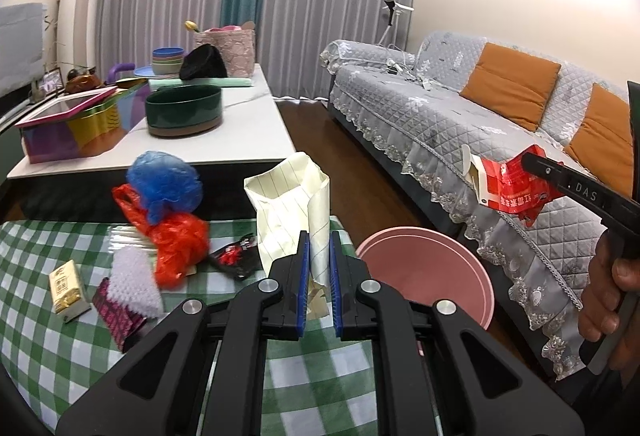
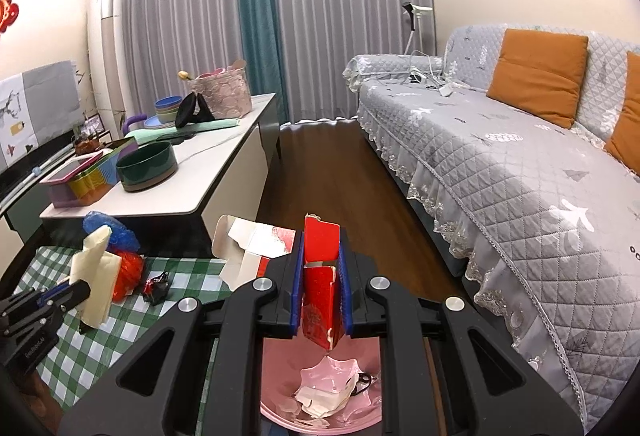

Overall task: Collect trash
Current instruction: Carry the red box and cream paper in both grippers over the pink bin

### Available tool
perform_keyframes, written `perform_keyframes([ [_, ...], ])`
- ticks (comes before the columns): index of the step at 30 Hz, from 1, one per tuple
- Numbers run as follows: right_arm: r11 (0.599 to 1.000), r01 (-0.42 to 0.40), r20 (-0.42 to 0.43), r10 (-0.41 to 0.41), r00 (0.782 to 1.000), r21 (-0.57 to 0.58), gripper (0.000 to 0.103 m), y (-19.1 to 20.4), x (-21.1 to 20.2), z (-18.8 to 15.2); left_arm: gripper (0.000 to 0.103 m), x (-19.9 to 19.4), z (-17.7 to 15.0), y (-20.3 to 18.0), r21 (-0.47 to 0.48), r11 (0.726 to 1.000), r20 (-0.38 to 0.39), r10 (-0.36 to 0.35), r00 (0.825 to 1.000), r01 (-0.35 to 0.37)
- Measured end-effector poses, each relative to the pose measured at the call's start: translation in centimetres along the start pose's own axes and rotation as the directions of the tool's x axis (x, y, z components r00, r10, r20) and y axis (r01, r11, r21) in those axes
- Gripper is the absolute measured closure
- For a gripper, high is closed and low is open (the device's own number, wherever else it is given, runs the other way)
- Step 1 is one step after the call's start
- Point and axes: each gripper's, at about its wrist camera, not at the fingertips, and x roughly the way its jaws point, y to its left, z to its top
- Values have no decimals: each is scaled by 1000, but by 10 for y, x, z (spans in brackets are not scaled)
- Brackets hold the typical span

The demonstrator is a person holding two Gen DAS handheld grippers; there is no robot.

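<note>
My left gripper is shut on a crumpled cream lined paper, held above the green checked tablecloth; it also shows in the right wrist view. My right gripper is shut on a torn red and white carton and holds it over the pink bin, which has scraps inside. The carton and the bin also show in the left wrist view, to the right of the table. On the cloth lie a red bag, a blue bag, a black wrapper and a small box.
A white coffee table behind holds a green bowl, a colourful tin and stacked bowls. A grey sofa with orange cushions runs along the right. Wooden floor lies between them.
</note>
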Motion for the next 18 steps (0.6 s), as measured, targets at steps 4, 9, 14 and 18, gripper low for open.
perform_keyframes([
  [4, 1000, 9, -2, -9, 1000, 16, 88, -6, 1, 2, 94, 9, 4, -13, 15, 1000, -5, -25, 1000, 25],
  [9, 999, 21, -10, -21, 1000, 41, 88, -15, 6, 3, 94, 23, 5, -32, 17, 998, -20, -66, 998, 67],
  [14, 997, 41, -18, -40, 999, 58, 87, -21, 11, 3, 94, 37, 6, -50, 35, 994, -31, -107, 994, 108],
  [18, 996, 53, -26, -51, 998, 67, 87, -26, 15, 4, 94, 54, 5, -61, 61, 990, -54, -122, 991, 125],
])
